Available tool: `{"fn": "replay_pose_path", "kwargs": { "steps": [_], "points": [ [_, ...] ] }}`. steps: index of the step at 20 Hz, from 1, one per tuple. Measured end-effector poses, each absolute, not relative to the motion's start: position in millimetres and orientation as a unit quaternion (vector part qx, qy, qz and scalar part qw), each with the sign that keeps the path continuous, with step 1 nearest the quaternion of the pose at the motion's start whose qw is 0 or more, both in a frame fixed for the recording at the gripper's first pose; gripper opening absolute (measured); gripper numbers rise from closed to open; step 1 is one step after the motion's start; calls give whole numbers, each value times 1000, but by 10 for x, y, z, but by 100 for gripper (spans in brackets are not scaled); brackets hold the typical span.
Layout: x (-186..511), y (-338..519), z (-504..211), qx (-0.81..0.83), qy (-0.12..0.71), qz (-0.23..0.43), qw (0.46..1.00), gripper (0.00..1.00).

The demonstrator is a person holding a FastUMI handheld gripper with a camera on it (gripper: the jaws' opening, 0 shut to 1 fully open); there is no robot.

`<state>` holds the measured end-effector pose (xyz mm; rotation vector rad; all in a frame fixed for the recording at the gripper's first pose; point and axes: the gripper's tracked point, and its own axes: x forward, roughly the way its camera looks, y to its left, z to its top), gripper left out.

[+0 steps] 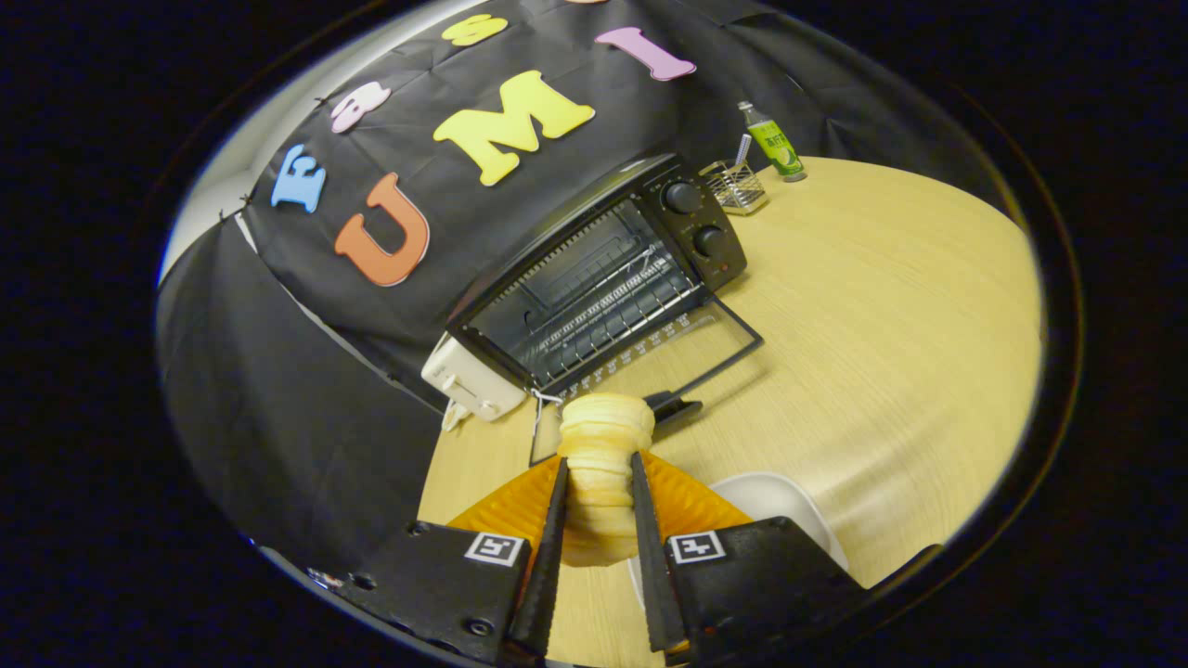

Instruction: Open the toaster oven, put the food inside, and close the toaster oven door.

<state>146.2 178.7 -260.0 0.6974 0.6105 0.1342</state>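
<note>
Clamped between the two fingers of the gripper [599, 473] is a pale, ridged, roll-shaped piece of pastry-like food [601, 464]; both fingers press on its sides, and its far end juts out past the fingertips. Below the fingers a white plate [789, 496] rests on the light wooden tabletop [882, 325].

Ahead of the food stands the black toaster oven [603, 269], its glass door [668, 366] already folded down flat onto the table, the door's dark handle [673, 406] lying just beyond the tip of the food. The wire rack [603, 315] inside is exposed. A cream-coloured slot toaster [469, 380] sits against the oven's near side, and a small wire basket [735, 186] and a green bottle [773, 141] stand well beyond it.

Judged from this, the carry is under way and placing remains. The risks look plain: the food seems soft, so too hard a squeeze could crush or split it, while a slack hold could let it slip out on the way. Coming in low, its protruding end could strike the handle or the door's edge. Released carelessly, its rounded shape might roll along the rack bars or back onto the door, blocking closing.
</note>
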Motion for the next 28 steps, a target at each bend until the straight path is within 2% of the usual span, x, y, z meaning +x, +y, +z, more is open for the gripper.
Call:
{"fn": "replay_pose_path", "kwargs": {
  "steps": [6, 13, 21, 25, 28],
  "points": [
    [2347, 1903, -2390, 348, 276, 66, 894, 44],
    [3297, 1867, -2594, 343, 277, 52, 896, 44],
    [4012, 1787, -2774, 360, 265, 21, 894, 45],
    [4033, 1865, -2811, 341, 261, 29, 903, 60],
    [3981, 1902, -2818, 341, 267, 32, 901, 80]
  ]
}}
